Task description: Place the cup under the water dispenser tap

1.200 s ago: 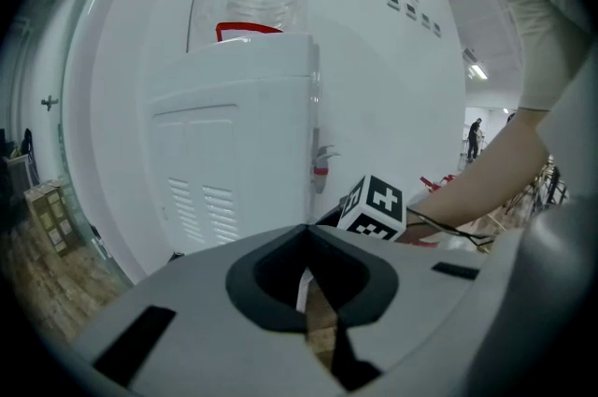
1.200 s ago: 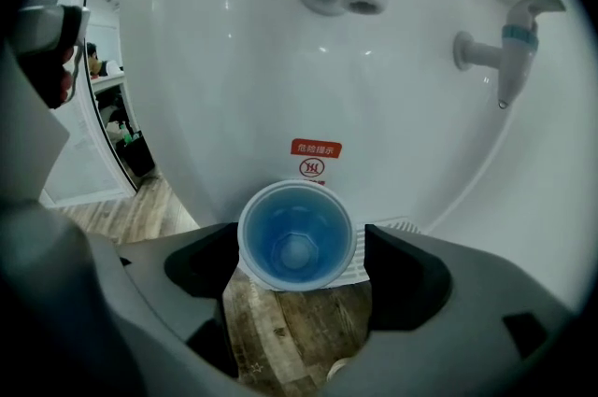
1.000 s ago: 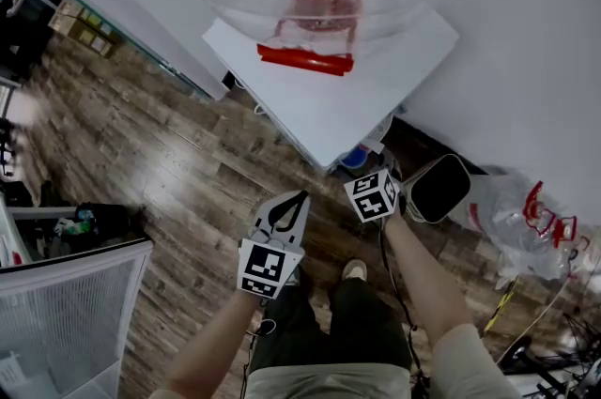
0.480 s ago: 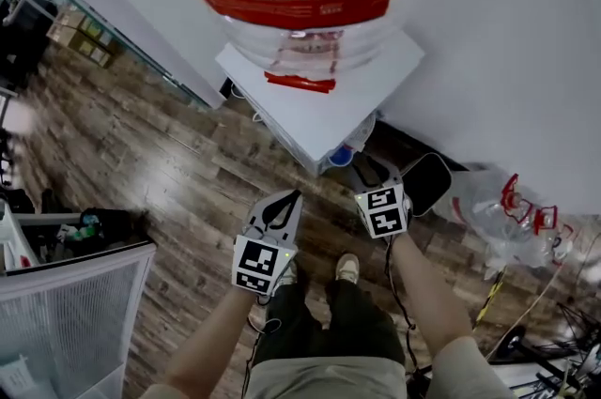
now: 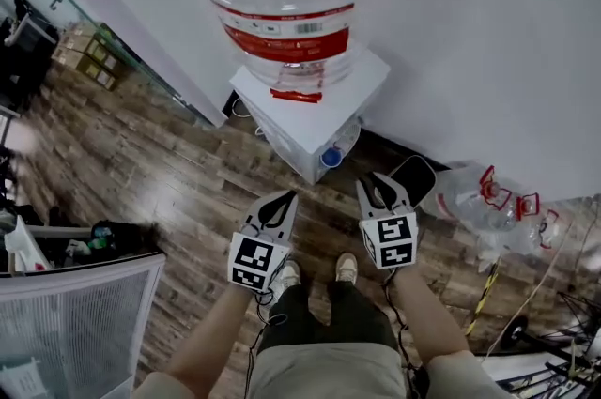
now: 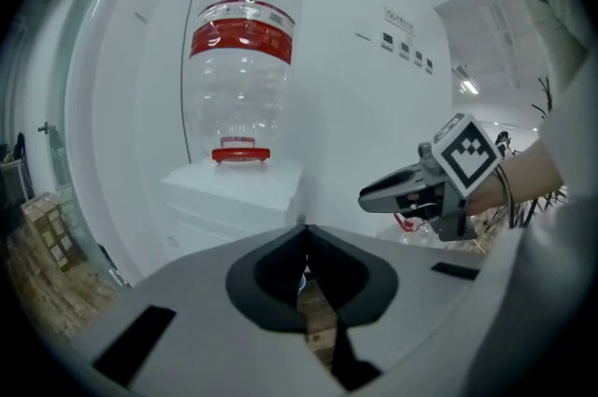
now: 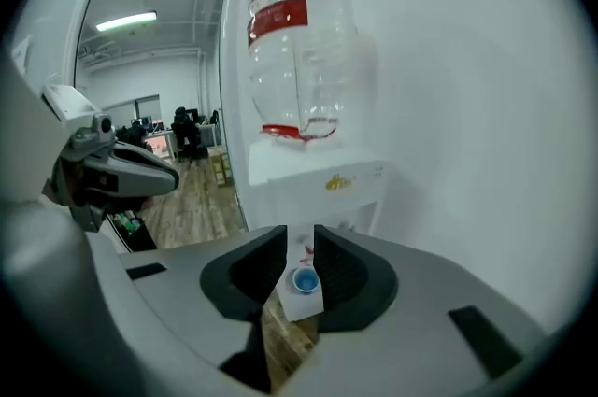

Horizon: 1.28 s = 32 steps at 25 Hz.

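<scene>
Cup [image 5: 331, 157], blue and small, sits on the ledge at the front edge of the white water dispenser [image 5: 310, 111], in the same spot as a second ago. What has changed is the right claw [image 5: 383, 186]. Back then it was low and just beside the cup. Now it has come away from the dispenser and risen, and it is level with the left claw [image 5: 289, 197] above the wooden floor [image 5: 169, 172]. Its jaws are closing with only a narrow gap left and nothing between them; the cup shows through that gap, well apart from the pads. The left claw is clenched and empty, its tips touching, and it has risen too. The big clear bottle [image 5: 282, 3] with the red label, which crowded the top of the head view before, now shows nearly whole on the dispenser.
</scene>
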Available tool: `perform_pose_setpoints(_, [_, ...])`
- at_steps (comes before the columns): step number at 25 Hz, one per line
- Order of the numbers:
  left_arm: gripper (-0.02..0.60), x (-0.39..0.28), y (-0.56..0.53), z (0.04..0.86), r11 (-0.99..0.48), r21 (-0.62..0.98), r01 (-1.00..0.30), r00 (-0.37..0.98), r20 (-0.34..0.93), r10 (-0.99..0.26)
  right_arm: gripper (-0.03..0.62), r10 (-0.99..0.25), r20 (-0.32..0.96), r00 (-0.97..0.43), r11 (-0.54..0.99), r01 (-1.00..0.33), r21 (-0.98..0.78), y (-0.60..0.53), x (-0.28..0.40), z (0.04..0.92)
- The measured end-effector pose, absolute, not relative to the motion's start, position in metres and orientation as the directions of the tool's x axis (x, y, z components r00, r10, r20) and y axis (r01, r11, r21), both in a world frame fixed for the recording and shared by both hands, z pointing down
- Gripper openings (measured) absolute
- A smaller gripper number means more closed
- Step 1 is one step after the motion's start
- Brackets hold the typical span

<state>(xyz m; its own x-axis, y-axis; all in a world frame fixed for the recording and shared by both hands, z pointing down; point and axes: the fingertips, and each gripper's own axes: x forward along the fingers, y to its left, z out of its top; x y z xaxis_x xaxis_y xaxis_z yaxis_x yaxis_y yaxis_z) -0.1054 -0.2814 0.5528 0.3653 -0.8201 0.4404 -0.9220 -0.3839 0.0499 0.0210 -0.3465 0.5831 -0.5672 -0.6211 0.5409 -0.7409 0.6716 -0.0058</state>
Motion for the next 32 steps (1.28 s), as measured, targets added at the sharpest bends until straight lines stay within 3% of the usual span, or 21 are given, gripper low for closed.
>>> perform_pose_setpoints(11, [0.005,-0.091,-0.252,0.434,-0.446,-0.017,-0.895,0.412,0.354,-0.84,0.06,-0.657,0.387,-0.647,0.685,-0.726,-0.053,-0.286,0.019,0.43])
perform_pose_setpoints(26, [0.006,-0.095,-0.217,0.277,-0.432,-0.162,-0.887,0.404,0.181,-0.897,0.008,-0.624,0.213,-0.752,0.776,-0.629,0.056,-0.211,0.03,0.259])
perform_pose_setpoints(32, [0.006,-0.107,-0.205,0.24,-0.396,-0.148,-0.906,0.384,0.106,-0.917,0.008,-0.607,0.124,-0.785,0.794,-0.597,0.111,-0.199,0.03,0.213])
